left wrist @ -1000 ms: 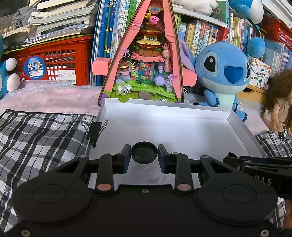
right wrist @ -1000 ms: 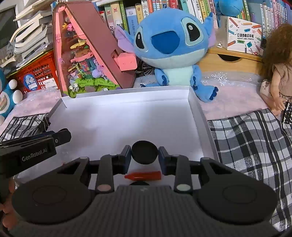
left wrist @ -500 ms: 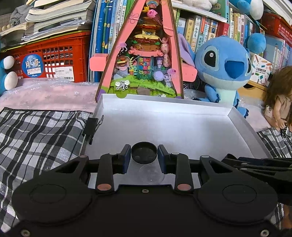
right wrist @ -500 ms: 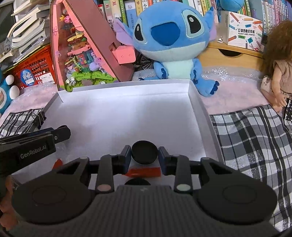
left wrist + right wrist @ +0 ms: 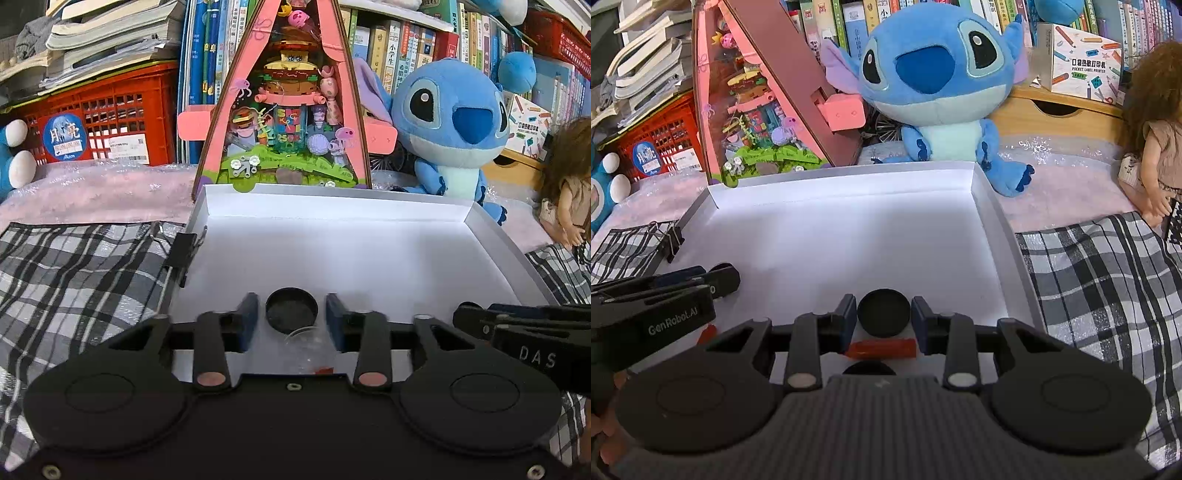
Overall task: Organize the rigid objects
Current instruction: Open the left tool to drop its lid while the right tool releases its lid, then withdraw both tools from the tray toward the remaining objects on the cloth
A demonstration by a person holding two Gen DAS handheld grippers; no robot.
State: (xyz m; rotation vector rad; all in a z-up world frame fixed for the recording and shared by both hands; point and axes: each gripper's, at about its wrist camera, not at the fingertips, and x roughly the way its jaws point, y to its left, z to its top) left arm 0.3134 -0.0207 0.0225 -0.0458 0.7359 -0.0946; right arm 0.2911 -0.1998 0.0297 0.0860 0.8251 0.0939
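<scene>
A white tray [image 5: 993, 214] lies on a checked cloth [image 5: 1108, 277], with a blue plush [image 5: 938, 85] and a pink toy house [image 5: 291, 110] behind it. Both claws hang over the near edge of the tray. The left claw [image 5: 291, 317] is opening, and its pads no longer press on anything. A small clear cup [image 5: 310, 350] sits low in the gap, with a bit of red in it. The right claw [image 5: 882, 321] is opening too, just a little. A red stick [image 5: 882, 349] lies flat on the tray right under it. The stick's long side runs from one pad to the other, so it lies across the gap, not along it. I think the right claw is the one nearer the stick. I cannot tell if its pads touch the ends of the stick. The left claw shows at the left side of the right view, well off from the stick.
</scene>
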